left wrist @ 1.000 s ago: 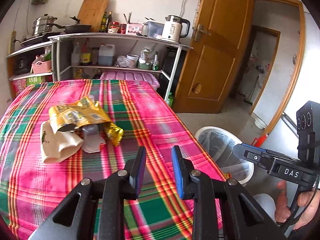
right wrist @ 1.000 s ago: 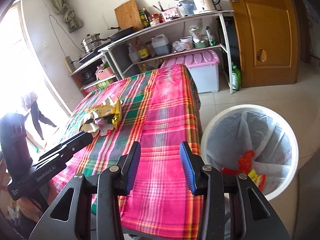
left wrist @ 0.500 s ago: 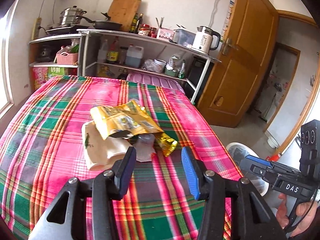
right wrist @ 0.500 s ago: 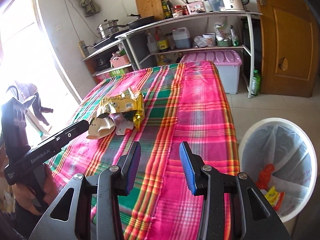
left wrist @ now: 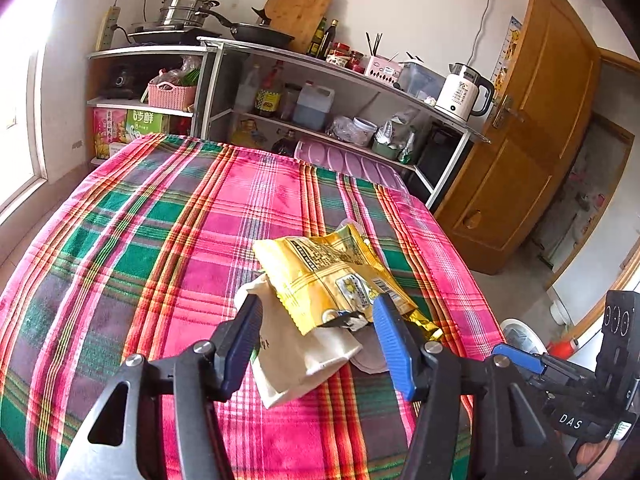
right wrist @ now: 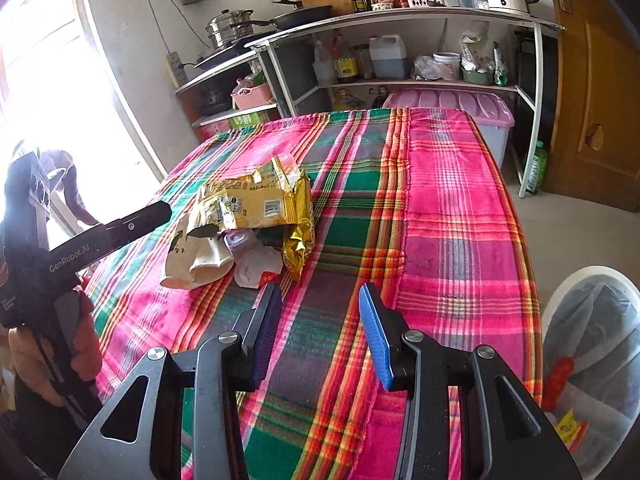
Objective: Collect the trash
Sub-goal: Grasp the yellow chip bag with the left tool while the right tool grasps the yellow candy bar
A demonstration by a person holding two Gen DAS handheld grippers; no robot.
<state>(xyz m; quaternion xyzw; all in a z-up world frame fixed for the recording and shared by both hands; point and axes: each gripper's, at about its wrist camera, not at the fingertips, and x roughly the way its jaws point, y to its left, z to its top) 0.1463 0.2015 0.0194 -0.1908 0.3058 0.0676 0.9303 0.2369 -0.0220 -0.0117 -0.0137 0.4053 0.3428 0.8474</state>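
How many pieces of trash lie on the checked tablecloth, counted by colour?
Yellow and gold crinkled foil snack bags: 1
Beige paper pouches: 1
Pale pink and white soft plastic pouches: 1
Total: 3 pieces, all in one overlapping pile; anything hidden under the yellow bag cannot be counted.

Table (right wrist: 452, 216): in front of the shelf unit (right wrist: 400, 20), its far end near it.
Snack bag (right wrist: 256, 200): on the table, lying over the paper pouch (right wrist: 196, 256) and a small wrapper (right wrist: 256, 264).
Left gripper (left wrist: 318, 338): jaws spread apart, one on each side of the pile's near edge.
Right gripper (right wrist: 320, 332): over the table, just short of the pile, jaws apart.
Trash bin (right wrist: 592, 344): on the floor, right of the table.
Storage box (right wrist: 452, 108): under the shelves, behind the table.
Door (left wrist: 532, 132): right of the shelf unit.
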